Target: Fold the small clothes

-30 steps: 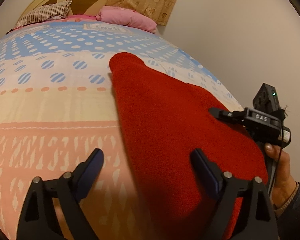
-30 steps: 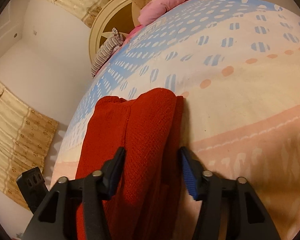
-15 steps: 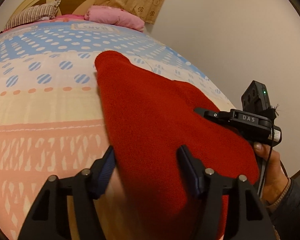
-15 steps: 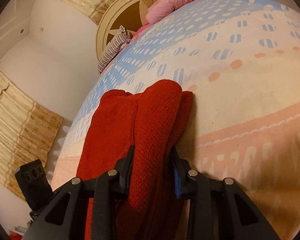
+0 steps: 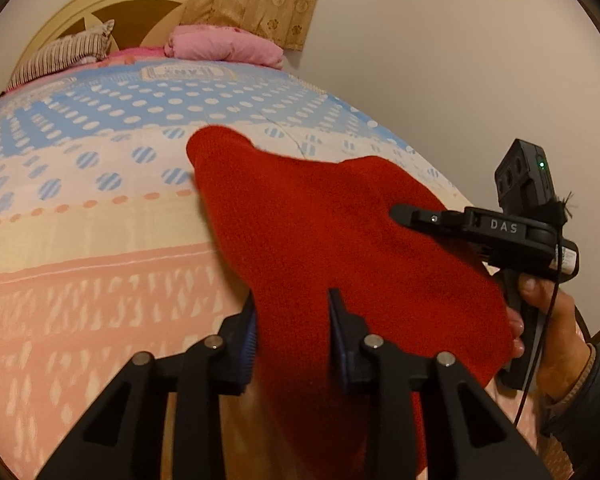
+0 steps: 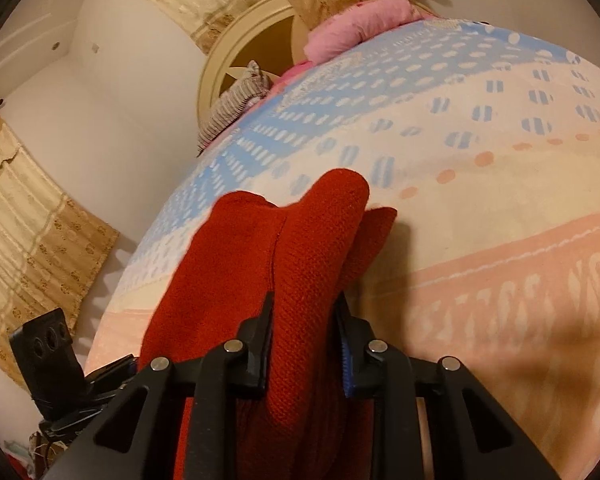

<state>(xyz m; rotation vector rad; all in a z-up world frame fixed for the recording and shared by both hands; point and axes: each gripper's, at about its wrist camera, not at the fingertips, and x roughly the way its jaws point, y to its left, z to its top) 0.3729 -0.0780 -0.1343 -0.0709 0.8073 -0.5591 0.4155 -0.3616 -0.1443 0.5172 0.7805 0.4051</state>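
Both near corners of the red garment (image 5: 340,240) now rise off the bedspread (image 5: 80,260) — we see the left gripper (image 5: 292,336) and right gripper (image 6: 306,336) closing, each pinching a bunched fold, while the far end rests on the bed.

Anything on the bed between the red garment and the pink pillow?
Nothing: only bare patterned bedspread lies between the red garment and the pink pillow, shown in the left wrist view.

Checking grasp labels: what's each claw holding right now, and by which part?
Both are closing on the red knit garment: left claw on its near left edge, right claw on a bunched fold at the near right edge. Fabric sits between both pairs of pads.
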